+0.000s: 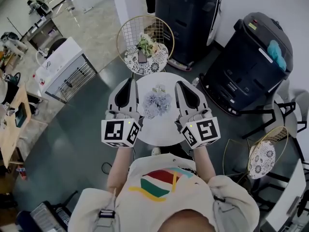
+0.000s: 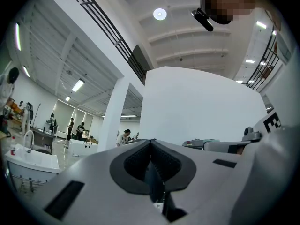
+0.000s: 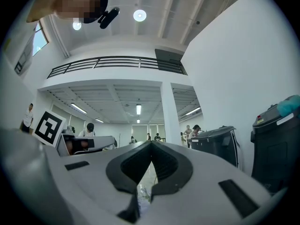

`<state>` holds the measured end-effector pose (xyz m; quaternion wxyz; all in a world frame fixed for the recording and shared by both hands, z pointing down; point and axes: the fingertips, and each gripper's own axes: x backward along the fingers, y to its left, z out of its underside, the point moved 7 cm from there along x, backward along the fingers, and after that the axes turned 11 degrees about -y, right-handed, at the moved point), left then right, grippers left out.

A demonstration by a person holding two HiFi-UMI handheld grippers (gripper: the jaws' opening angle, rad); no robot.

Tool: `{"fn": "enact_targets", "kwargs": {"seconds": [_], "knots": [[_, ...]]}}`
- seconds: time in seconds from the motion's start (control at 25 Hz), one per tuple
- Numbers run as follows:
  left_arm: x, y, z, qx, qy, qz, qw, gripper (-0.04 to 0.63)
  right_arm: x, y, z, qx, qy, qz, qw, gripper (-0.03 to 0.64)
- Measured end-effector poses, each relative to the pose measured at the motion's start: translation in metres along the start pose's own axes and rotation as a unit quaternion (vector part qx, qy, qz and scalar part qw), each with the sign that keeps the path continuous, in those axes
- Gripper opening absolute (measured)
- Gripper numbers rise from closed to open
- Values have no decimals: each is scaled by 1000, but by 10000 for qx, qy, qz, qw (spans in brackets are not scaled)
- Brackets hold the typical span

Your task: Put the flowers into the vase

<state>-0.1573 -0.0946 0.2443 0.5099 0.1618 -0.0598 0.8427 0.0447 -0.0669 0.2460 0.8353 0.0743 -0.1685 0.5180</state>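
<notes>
While my left gripper (image 1: pixel 130 82) and right gripper (image 1: pixel 179 85) hang pinched together, empty, the flowers (image 1: pixel 158 103) sit between them. Already in a vase or loose, I can't tell.

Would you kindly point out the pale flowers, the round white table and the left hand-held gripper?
pale flowers (image 1: pixel 158 103): head view, middle of the cluster.
round white table (image 1: pixel 163 131): head view, bare top.
left hand-held gripper (image 1: pixel 129 82): head view, closed fingertips.
</notes>
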Motion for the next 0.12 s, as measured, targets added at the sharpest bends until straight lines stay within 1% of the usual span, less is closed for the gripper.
{"fn": "enact_targets", "kwargs": {"seconds": [0.12], "knots": [[3,0,2,-9,-15,-17,10000,7,4,0,1,19,-29,-4,10000,9]]}}
